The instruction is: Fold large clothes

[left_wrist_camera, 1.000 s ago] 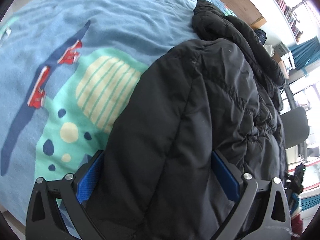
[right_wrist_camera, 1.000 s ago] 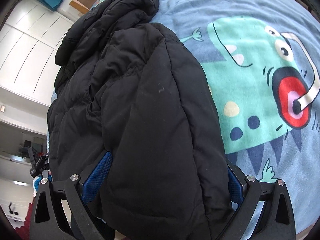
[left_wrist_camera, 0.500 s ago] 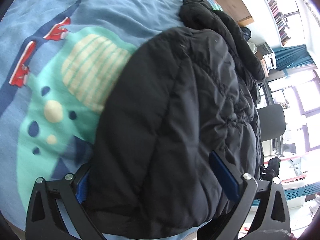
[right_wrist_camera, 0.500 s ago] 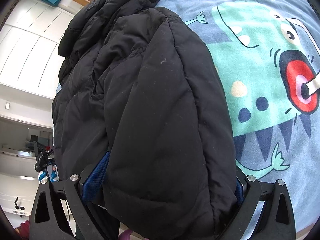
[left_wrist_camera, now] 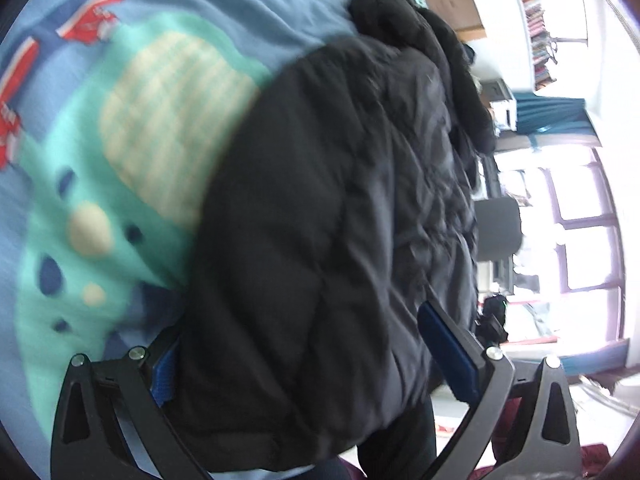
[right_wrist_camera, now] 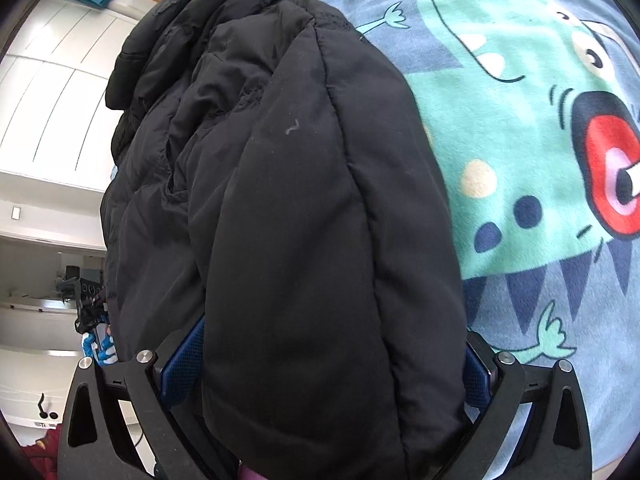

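Note:
A puffy black jacket (left_wrist_camera: 340, 200) lies bunched and doubled over on a blue dinosaur-print blanket (left_wrist_camera: 120, 160). Its hem end bulges toward both cameras. In the left wrist view, my left gripper (left_wrist_camera: 304, 344) stands wide open, and the jacket's near end fills the gap between its blue pads (left_wrist_camera: 448, 344). My right gripper (right_wrist_camera: 330, 360) is also wide open around the jacket (right_wrist_camera: 280, 200), whose padded fold swells between the pads (right_wrist_camera: 186, 356). The fingertips are partly hidden by cloth. The blanket (right_wrist_camera: 520, 140) shows a green dinosaur to the right of the jacket.
The bed's edge runs just under the jacket's hem. Beyond the bed in the left wrist view are a dark chair (left_wrist_camera: 498, 226), a bright window (left_wrist_camera: 580, 220) and a bookshelf (left_wrist_camera: 536, 20). White cupboard doors (right_wrist_camera: 52, 80) stand to the left in the right wrist view.
Both cameras have drawn back and tilted, so the jacket's near hem and the bed edge now show. The jacket stays where it was on the blanket. The finger spacing is unchanged.

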Demonstrator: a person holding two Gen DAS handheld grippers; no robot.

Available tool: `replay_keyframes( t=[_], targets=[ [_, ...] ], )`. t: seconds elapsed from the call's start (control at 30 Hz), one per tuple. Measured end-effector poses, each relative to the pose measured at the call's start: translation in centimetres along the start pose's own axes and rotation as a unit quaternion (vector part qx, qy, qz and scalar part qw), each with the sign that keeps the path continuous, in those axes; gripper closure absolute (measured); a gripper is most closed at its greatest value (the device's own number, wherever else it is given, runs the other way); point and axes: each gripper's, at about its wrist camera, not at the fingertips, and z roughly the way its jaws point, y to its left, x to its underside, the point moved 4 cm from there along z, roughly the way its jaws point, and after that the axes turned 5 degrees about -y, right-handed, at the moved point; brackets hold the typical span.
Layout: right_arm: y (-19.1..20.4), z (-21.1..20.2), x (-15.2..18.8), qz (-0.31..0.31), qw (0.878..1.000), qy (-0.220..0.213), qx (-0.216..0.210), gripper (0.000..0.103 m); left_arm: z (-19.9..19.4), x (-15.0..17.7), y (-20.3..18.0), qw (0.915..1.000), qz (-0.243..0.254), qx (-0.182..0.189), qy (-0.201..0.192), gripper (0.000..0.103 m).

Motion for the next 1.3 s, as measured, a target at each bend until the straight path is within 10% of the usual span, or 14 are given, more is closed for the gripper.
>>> replay_keyframes(
  t=[0.6,0.83,1.0,1.3],
  targets=[
    [2.3,1.0,1.1,0.011,0.999,-0.023,-0.034,0.004,2.1,3.7,-3.0,0.9986,-0.016,0.025,-0.043,0.005],
    [2.8,0.8,1.1,0.019,0.999,-0.032,-0.034,0.028,2.0,4.8,-4.3,0.9984,-0.002,-0.018,-0.053,0.047],
    [2.5,0.5,1.6,0.019,0.999,-0.03,-0.033,0.029,2.0,5.1,-5.4,0.9973,0.005,-0.031,-0.066,0.057],
    [4.2,-0.9,1.8,0.003,0.997,-0.064,-0.038,0.065,0.1,5.0,-8.3,0.9935,0.022,-0.031,-0.107,0.079]
  ],
)
